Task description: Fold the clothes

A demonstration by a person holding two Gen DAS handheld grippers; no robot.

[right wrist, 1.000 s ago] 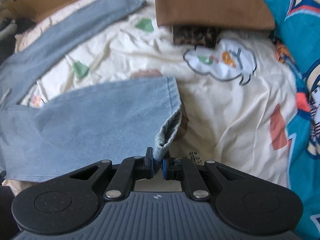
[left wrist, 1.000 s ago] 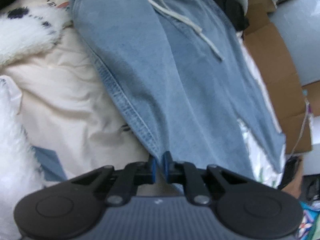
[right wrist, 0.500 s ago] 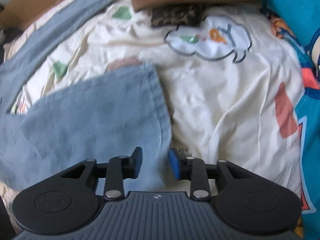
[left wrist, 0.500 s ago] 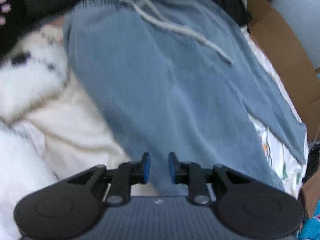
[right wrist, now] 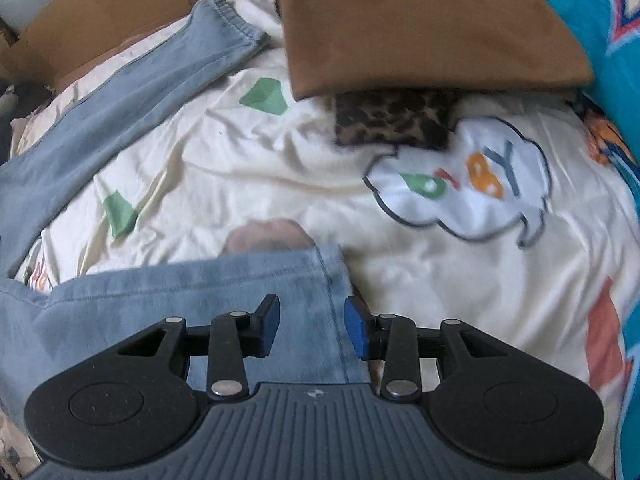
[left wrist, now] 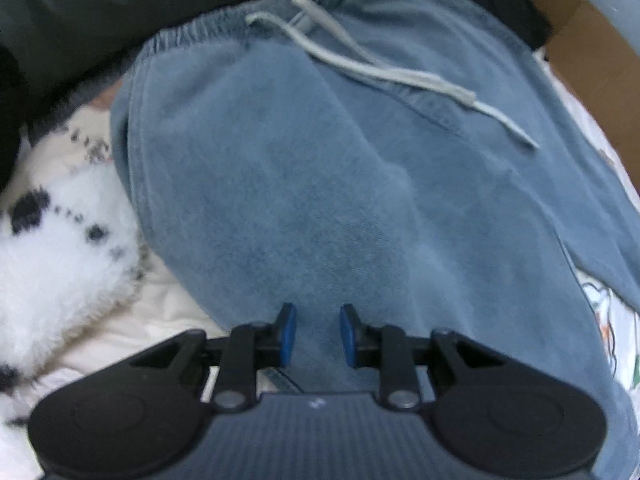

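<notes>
Light blue denim trousers [left wrist: 320,184] with a pale drawstring [left wrist: 384,72] lie spread on a cream printed sheet. In the left wrist view my left gripper [left wrist: 314,334] hovers open over the trousers' upper part, with nothing between its blue pads. In the right wrist view one trouser leg's hem [right wrist: 256,292] lies flat under my right gripper [right wrist: 312,328], which is open, its pads on either side of the hem seam. The other leg [right wrist: 132,88] stretches away to the upper left.
A folded brown garment [right wrist: 420,20] sits at the far side on a leopard-print piece [right wrist: 392,120]. A teal patterned blanket [right wrist: 600,20] lies at the right. A white fluffy item with black spots [left wrist: 52,240] is at the left; cardboard [left wrist: 592,60] is at the right.
Both grippers were shut on the trousers a second ago and have opened and let go. The leg hem now lies flat. The left gripper has moved toward the waistband.
</notes>
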